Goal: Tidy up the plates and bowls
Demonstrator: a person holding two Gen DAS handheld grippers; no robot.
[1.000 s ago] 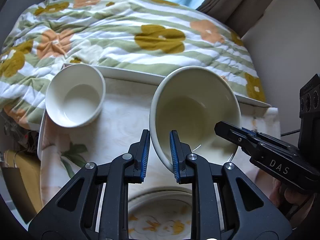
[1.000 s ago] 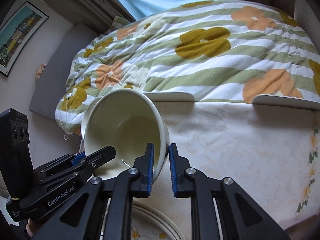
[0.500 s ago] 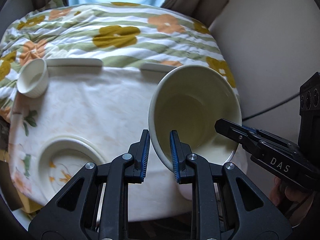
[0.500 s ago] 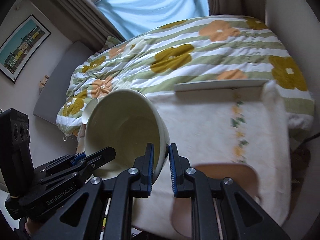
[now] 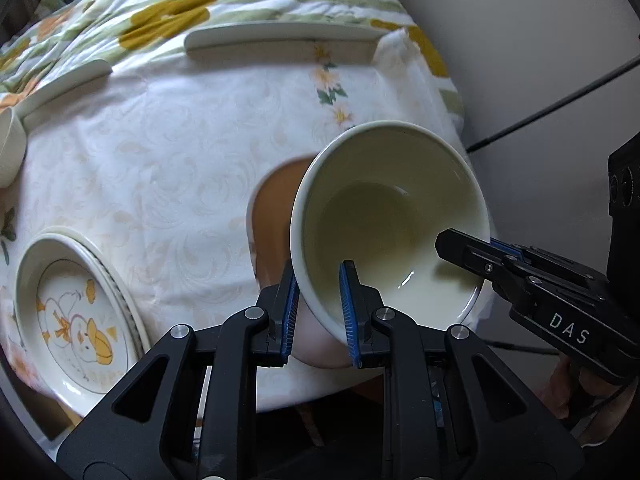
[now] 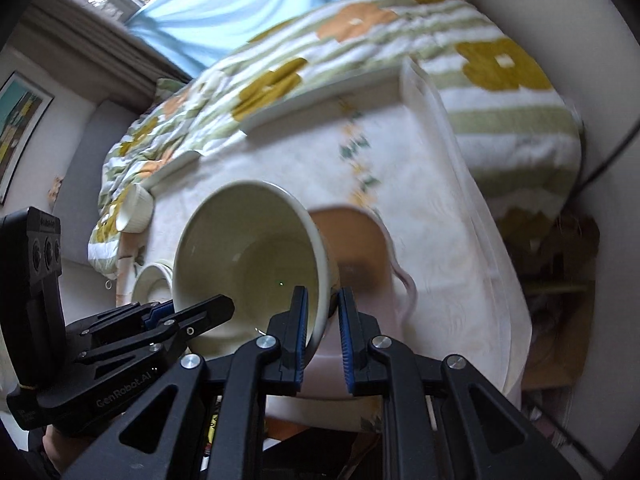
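Your left gripper (image 5: 318, 312) and right gripper (image 6: 322, 330) both pinch the rim of the large cream ceramic bowl (image 5: 388, 224), nearly closed on its wall. It hangs tilted at centre right, above a brown-lined pink bowl (image 6: 360, 252). A duck-printed plate (image 5: 76, 316) sits lower left.

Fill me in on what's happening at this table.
A person holds a claw in each hand, and both grip one large cream bowl by its rim: the left claw on one side, the right claw on the opposite side. The bowl hangs tilted over an orange-brown dish. A duck-patterned plate and a small white bowl sit elsewhere on the tablecloth.
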